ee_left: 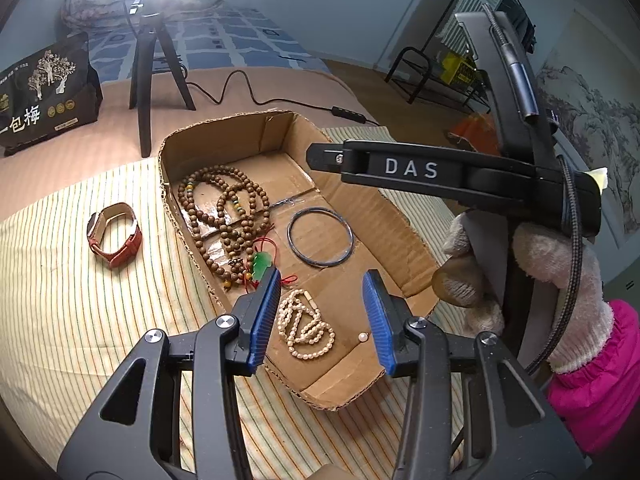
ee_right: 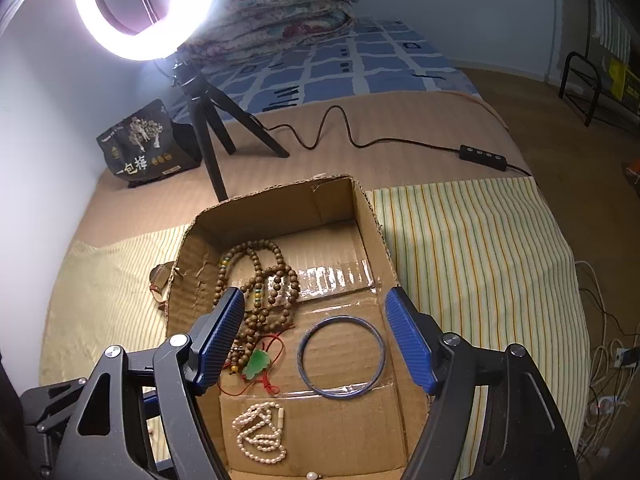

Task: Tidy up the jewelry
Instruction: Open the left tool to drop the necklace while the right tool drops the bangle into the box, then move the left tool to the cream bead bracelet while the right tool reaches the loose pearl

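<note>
Between our two grippers sits the shallow brown cardboard box [ee_right: 372,236] on the striped yellow-green cloth [ee_right: 480,248] spread over the bed. Our left gripper [ee_left: 322,312] hangs over the box's near end with its blue-padded jaws spread wide and nothing between them. Directly below that gap lies the cream pearl bead necklace [ee_left: 306,330], bunched in loose loops whose long axis runs away from us, with a single loose pearl [ee_left: 363,337] just beside the right pad.

Ahead of the left pad, the green jade pendant on red cord [ee_left: 262,264] touches the long brown wooden bead strand [ee_left: 228,216], which is coiled with its length running along the box toward the far wall. Ahead and slightly right of the left gripper, the thin blue bangle [ee_left: 320,237] lies flat on the box floor, apart from the beads.

Well to the left, outside the box, the orange-strapped wristwatch [ee_left: 116,234] rests on its side on the cloth, its closed strap loop stretched toward us.

Our right gripper [ee_right: 316,336] also stands open and empty, hovering over the box middle, the bangle [ee_right: 342,356] below and between its pads. Our gloved right hand [ee_left: 536,276] grasps its handle. Beyond the box stands a lit ring light on a black tripod [ee_right: 208,112], beside a black snack bag [ee_right: 146,144].
</note>
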Action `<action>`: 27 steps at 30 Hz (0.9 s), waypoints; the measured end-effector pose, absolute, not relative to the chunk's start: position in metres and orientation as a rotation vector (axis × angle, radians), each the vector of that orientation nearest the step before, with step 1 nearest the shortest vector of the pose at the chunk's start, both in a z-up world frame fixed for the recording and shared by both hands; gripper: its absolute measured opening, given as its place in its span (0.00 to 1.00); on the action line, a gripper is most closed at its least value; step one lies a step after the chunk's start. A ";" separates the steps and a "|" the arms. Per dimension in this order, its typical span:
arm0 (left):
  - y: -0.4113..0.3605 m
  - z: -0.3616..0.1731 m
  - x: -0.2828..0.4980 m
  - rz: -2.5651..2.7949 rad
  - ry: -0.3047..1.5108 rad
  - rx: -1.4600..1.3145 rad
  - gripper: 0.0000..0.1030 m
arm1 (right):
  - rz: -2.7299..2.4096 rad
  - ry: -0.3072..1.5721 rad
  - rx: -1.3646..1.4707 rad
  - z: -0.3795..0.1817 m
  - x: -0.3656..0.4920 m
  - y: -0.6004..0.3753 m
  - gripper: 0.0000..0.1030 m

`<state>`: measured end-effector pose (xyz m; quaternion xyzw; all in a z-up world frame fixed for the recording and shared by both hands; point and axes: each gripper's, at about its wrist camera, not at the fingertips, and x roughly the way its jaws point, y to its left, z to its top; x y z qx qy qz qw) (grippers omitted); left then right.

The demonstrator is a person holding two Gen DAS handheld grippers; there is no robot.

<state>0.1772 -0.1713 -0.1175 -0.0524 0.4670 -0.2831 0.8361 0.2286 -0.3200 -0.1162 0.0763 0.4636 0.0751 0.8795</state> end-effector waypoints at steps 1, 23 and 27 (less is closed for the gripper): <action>-0.171 -0.117 0.177 -0.598 0.987 -0.110 0.41 | 0.155 0.965 0.159 -0.116 0.228 -0.320 0.71; -0.103 -0.101 0.152 -0.449 0.938 -0.074 0.43 | 0.142 0.881 0.161 -0.087 0.193 -0.314 0.76; -0.074 -0.095 0.147 -0.397 0.930 -0.075 0.50 | 0.178 0.870 0.170 -0.083 0.182 -0.304 0.77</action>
